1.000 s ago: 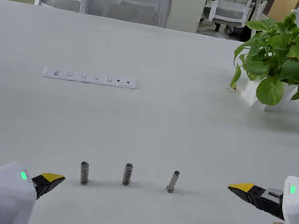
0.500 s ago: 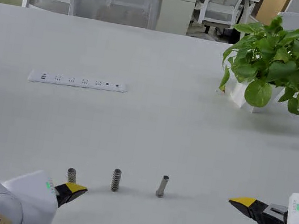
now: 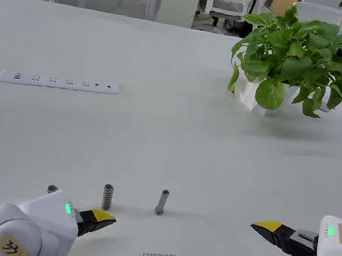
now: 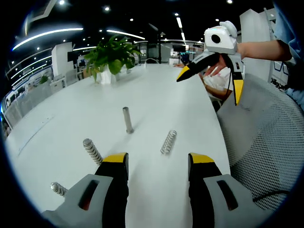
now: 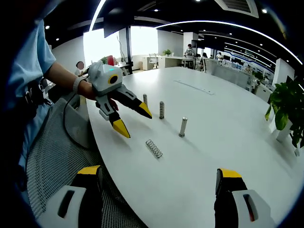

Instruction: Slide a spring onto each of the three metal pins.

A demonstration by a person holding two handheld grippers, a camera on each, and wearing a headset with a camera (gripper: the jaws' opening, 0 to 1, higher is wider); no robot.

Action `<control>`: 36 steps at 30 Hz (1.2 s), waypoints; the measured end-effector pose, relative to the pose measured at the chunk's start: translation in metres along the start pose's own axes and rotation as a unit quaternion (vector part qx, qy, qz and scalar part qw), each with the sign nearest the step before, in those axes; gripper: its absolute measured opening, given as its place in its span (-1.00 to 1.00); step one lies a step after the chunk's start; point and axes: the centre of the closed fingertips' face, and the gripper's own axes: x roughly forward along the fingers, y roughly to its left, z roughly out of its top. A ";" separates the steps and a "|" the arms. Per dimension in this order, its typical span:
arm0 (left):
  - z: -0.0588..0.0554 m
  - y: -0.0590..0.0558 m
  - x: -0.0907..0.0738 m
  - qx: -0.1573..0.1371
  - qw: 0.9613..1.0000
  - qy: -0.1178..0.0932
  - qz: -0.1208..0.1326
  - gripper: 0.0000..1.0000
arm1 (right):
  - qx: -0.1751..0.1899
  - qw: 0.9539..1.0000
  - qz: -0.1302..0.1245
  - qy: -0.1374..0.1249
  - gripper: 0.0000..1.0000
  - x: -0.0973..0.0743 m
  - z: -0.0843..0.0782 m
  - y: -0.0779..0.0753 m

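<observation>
White table [image 3: 155,145]: we see left gripper [image 4: 157,164] jaws spread and empty, loose spring [image 4: 168,142] lying flat just ahead. Right gripper [image 5: 160,173] jaws wide, empty too. Bare pin [image 3: 162,202] stands upright; middle pin [image 3: 107,197] and end pin [image 3: 52,189] carry springs.

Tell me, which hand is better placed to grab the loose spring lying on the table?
Left, probably. The spring lies just ahead of the left gripper, whose jaws stand open, near the bare pin. The right gripper, also open, hangs farther off to the side.
</observation>
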 end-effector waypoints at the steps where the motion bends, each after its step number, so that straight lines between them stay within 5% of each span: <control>1: -0.001 -0.002 0.004 -0.001 1.000 0.001 -0.008 -0.10 | 0.004 1.000 -0.002 -0.001 0.99 -0.001 -0.001 0.000; 15: -0.005 -0.006 0.032 0.008 1.000 0.005 -0.029 -0.60 | 0.029 0.999 -0.014 -0.002 0.98 -0.010 -0.011 0.001; 36: -0.007 -0.010 0.044 0.011 1.000 0.007 -0.027 -0.77 | 0.040 0.999 -0.018 0.001 0.97 -0.010 -0.016 0.001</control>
